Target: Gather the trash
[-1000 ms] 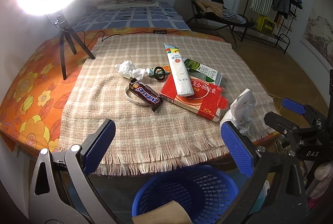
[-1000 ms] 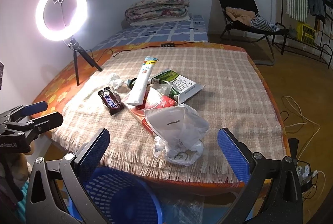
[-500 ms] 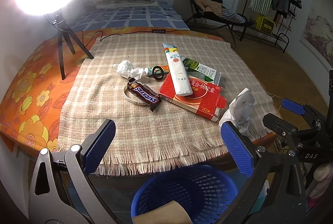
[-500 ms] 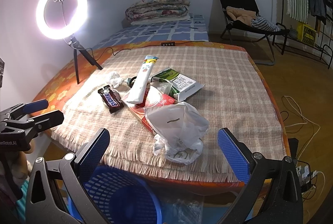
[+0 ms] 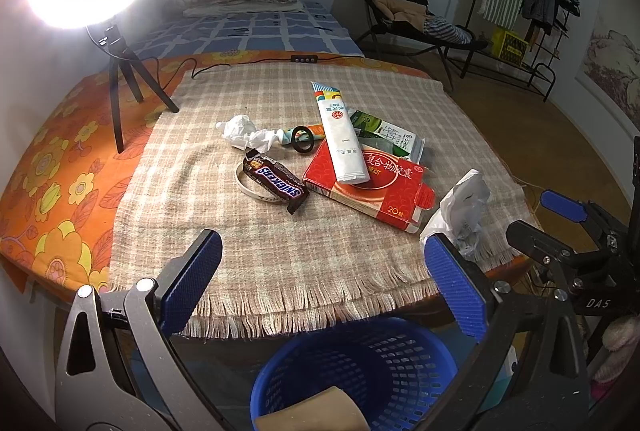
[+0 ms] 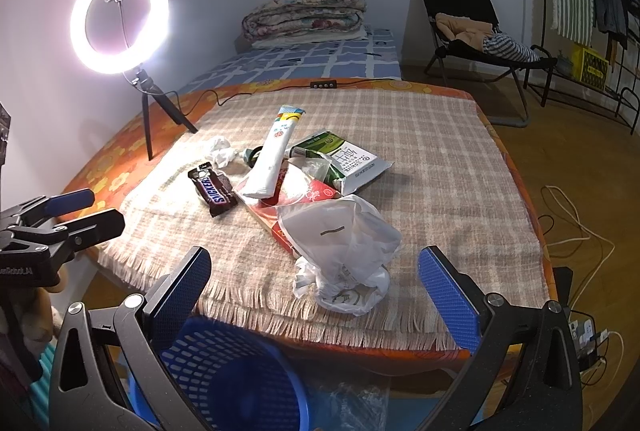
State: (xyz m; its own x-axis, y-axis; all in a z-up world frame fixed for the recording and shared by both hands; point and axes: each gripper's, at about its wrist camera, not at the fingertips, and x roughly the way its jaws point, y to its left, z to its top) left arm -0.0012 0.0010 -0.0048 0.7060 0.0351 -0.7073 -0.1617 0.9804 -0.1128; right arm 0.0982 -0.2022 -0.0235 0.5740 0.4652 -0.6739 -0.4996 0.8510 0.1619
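With both the left gripper (image 5: 320, 283) and right gripper (image 6: 314, 293) gaping and empty, the right should pinch the crumpled plastic bag (image 6: 340, 255) at lower centre (nearest piece) high, then drop it into the blue basket (image 6: 236, 375) at bottom left

Ahead of the left tongs (image 5: 320, 287) a broad strip of bare checked cloth (image 5: 256, 243) lies open up to the candy bar (image 5: 276, 183) and red box (image 5: 368, 187). Ahead of the right tongs (image 6: 314, 291) a crumpled plastic bag (image 6: 344, 251) sits right at the table's (image 6: 516, 167) near edge, blocking the way in; the cloth to its right is bare. A ring light (image 6: 120, 17) on its tripod stands far left. Below both tongs the blue basket (image 5: 360, 363) gapes open.
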